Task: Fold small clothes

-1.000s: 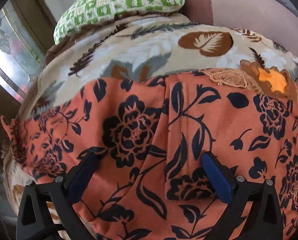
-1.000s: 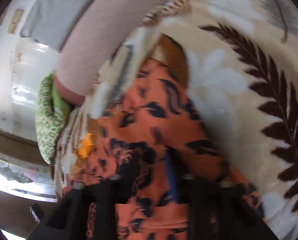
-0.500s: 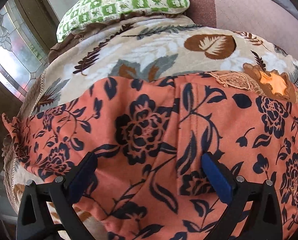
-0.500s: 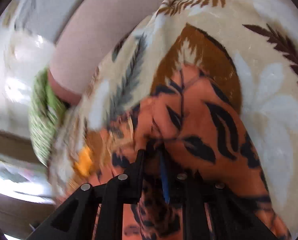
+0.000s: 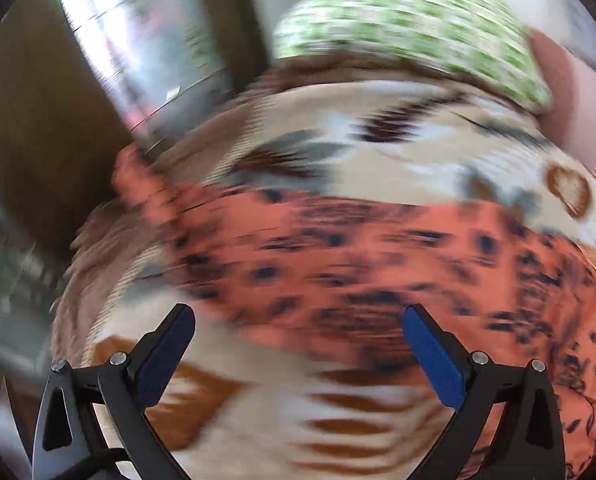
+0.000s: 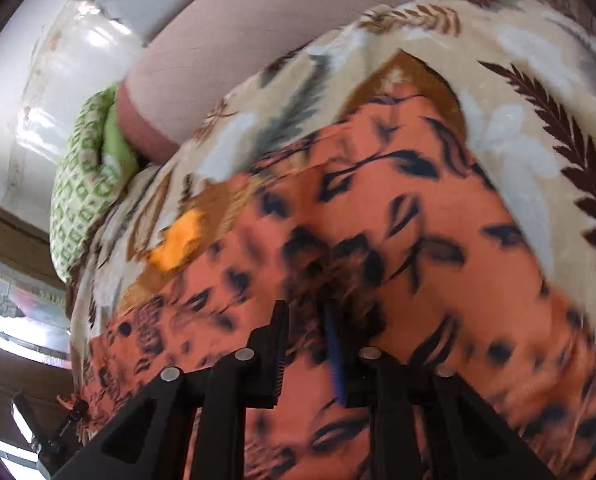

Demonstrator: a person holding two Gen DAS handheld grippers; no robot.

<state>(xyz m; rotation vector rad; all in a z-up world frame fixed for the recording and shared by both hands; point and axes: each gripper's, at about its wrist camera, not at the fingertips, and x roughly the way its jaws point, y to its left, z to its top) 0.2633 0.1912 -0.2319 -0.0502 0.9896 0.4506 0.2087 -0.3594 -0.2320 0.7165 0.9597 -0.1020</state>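
Note:
An orange garment with a black flower print (image 6: 398, 240) lies spread on a beige leaf-patterned bedspread (image 6: 518, 148). My right gripper (image 6: 304, 312) hovers low over a bunched fold of it. Its jaws are opening, a narrow gap shows between them, and the cloth sits right at the tips without being pinched. The left wrist view is smeared by motion. There the garment (image 5: 378, 260) stretches across the middle and right, and my left gripper (image 5: 298, 320) stands wide open above its near edge and the bedspread (image 5: 258, 400), holding nothing.
A green checked pillow (image 5: 398, 28) (image 6: 86, 192) lies at the head of the bed, beside a pink headboard (image 6: 258, 40). A window (image 5: 138, 40) is at the far left. A small yellow-orange patch (image 6: 178, 240) lies by the garment's far edge.
My left gripper swung quickly to the left, off the garment's middle toward its near-left edge, still open. The right gripper's jaws went from shut on the cloth to slightly parted.

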